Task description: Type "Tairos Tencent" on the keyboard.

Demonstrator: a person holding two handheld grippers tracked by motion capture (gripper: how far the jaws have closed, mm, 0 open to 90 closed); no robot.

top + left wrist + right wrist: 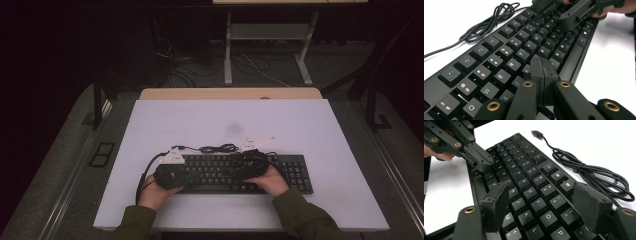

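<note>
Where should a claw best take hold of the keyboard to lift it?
Probably by a short end of the keyboard, coming in from the side: the body is flat and thin, so open jaws can close over its edge. The far long edge has the cable beside it.
</note>
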